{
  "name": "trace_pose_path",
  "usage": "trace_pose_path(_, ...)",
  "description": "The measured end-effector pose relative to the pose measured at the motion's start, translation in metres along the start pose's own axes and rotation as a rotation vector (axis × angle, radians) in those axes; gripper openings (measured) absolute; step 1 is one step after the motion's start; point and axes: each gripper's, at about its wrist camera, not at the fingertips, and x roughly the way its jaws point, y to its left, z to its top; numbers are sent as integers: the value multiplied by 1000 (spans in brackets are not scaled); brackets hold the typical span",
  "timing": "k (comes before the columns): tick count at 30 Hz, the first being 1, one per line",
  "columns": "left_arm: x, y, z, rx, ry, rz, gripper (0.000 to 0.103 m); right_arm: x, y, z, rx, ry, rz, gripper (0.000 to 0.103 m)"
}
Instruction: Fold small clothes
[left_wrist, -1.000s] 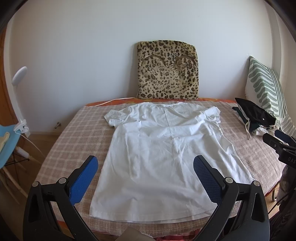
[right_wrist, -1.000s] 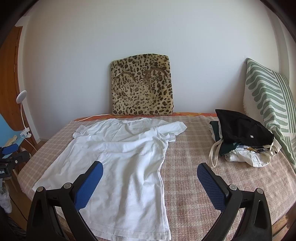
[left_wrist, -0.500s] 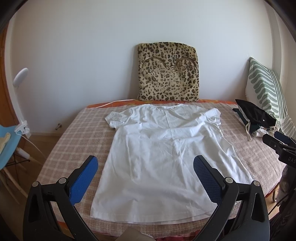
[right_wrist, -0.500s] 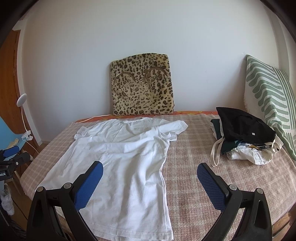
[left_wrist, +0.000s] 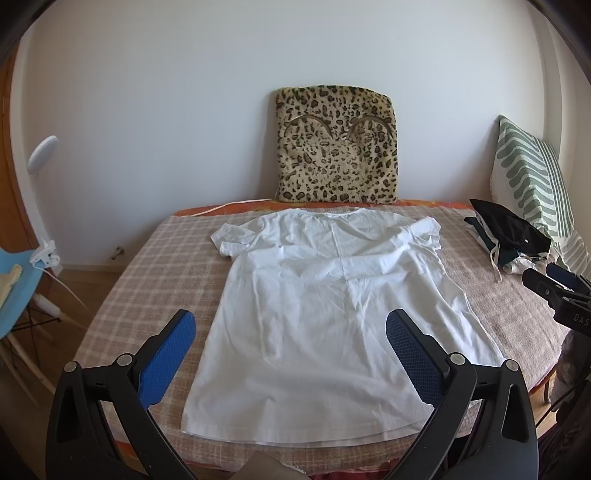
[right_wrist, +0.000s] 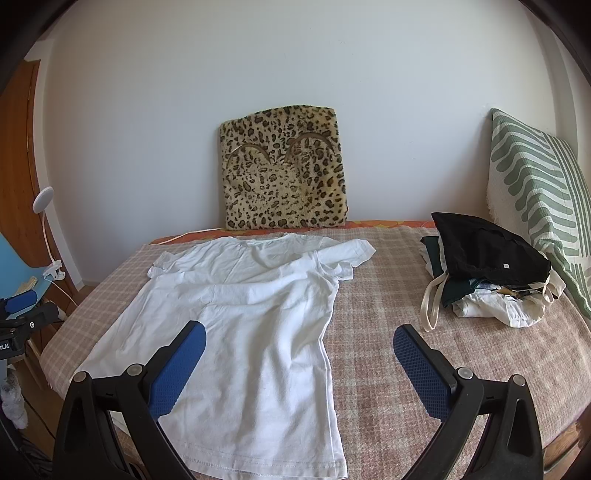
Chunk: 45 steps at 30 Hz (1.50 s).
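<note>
Your left wrist view looks from the near edge of the bed (left_wrist: 147, 266) toward the far wall, centred on the white t-shirt (left_wrist: 332, 314). Your right wrist view sits further right, facing alike. The 2 views share shirt, leopard cushion (right_wrist: 284, 170) and clothes pile (right_wrist: 487, 273).

Shirt (left_wrist: 325, 314): flat on the bed (left_wrist: 147, 295), hem nearest, collar toward the wall (left_wrist: 184, 110).
Cushion (left_wrist: 337, 146): behind the collar, upright against the wall.
Clothes pile (right_wrist: 487, 273): on the bed, right of the shirt, apart from it.
Pillow (right_wrist: 535, 206): behind and right of the pile, leaning upright.
Chair (left_wrist: 14, 280): left of the bed, on the floor.
Lamp (left_wrist: 42, 155): above the chair.
</note>
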Motion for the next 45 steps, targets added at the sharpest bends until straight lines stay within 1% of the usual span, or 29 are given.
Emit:
trace_pose_path(26, -1, 3, 1, 0, 0, 3, 103, 1, 0, 0, 7, -6, 9, 103)
trace_pose_path(38, 3, 14, -6, -10, 16, 12, 103, 4, 9, 2, 3, -10, 19, 103)
trace_pose_path(42, 8, 32, -9, -60, 44, -19, 102, 9, 16, 6, 8, -12, 32, 103)
trace_pose_path(45, 14, 51, -13, -116, 68, -11, 102, 13, 22, 12, 20, -10, 49, 103)
